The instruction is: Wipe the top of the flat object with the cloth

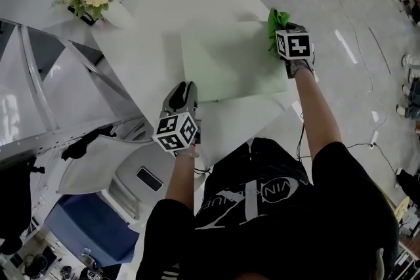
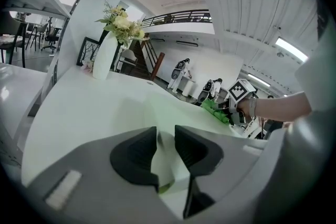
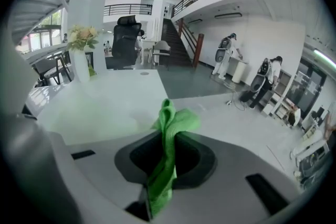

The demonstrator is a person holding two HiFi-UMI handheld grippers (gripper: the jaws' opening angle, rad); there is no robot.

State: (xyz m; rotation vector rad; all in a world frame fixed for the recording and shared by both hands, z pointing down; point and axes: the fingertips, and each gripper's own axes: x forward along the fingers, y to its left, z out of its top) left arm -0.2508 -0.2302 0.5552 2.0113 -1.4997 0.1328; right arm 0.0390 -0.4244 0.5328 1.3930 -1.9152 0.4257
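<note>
Both pinch: left hand-held gripper (image 2: 165,150) steadies the board's (image 1: 223,62) near edge; right hand-held gripper (image 3: 170,147) should drag its cloth (image 1: 276,25) flat, leftward.

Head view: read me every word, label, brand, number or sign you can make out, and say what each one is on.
"VIN" and "LUE": white print on the person's black T-shirt, upside down and broken by folds; the full wording can't be read.
No letters or numbers: only square black-and-white marker patterns on the cubes of the left gripper and the right gripper.
Nothing else is legible.
</note>
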